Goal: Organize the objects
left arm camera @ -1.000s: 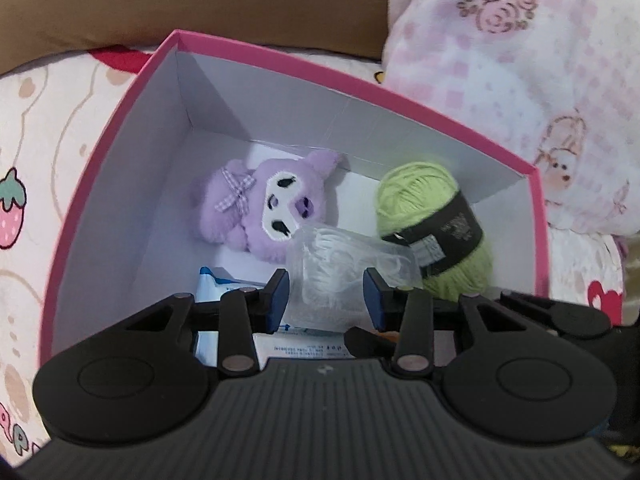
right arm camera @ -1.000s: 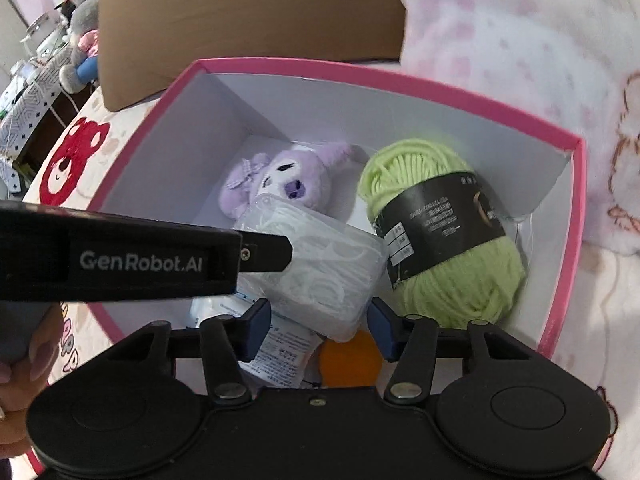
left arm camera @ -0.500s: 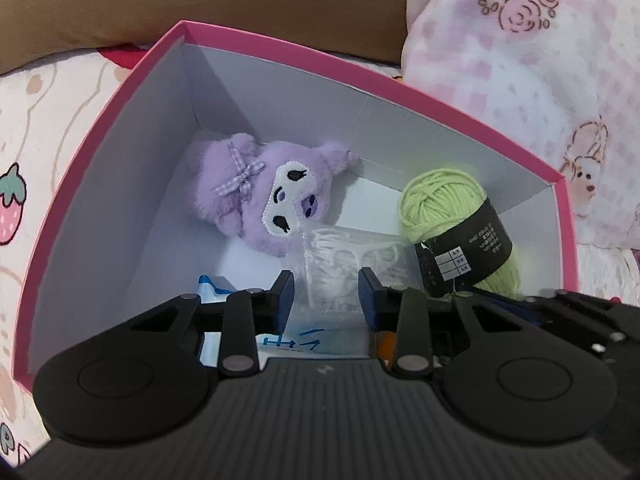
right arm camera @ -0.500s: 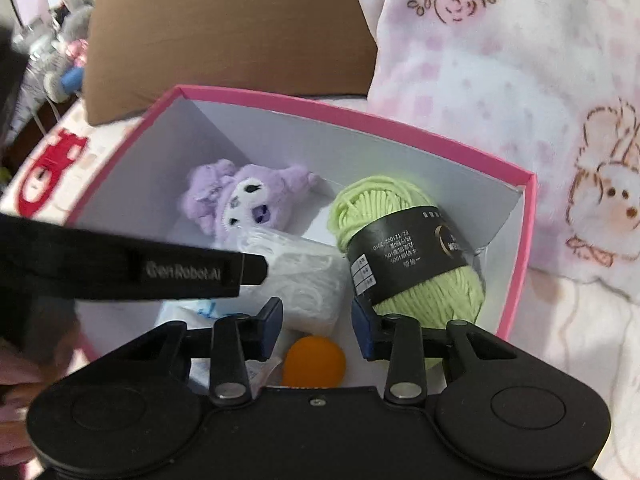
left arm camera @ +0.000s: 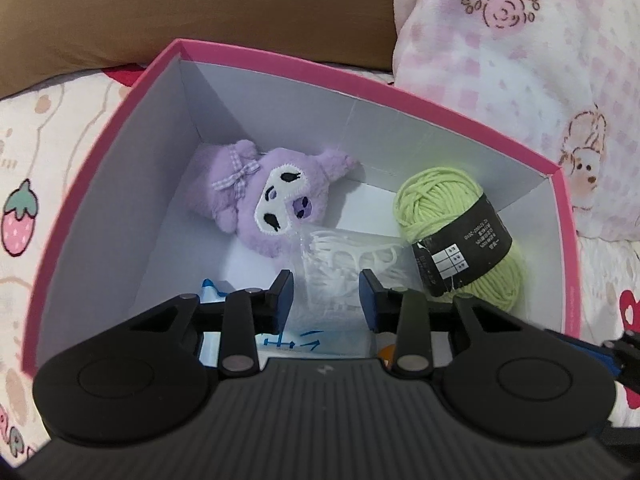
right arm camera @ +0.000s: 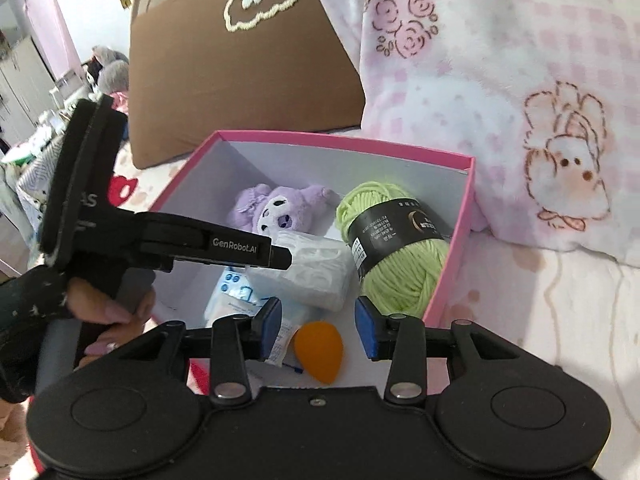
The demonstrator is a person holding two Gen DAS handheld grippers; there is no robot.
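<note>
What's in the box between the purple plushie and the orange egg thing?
In the right wrist view, a clear pack of white floss picks lies between the plushie and the orange egg.

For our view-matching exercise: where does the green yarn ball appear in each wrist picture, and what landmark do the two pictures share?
Left wrist view: green yarn ball at right of centre, against the pink box's right wall.
Right wrist view: green yarn ball just right of centre, again by the right wall.
Shared landmark: the purple plush toy, to the yarn's left in both.
</note>
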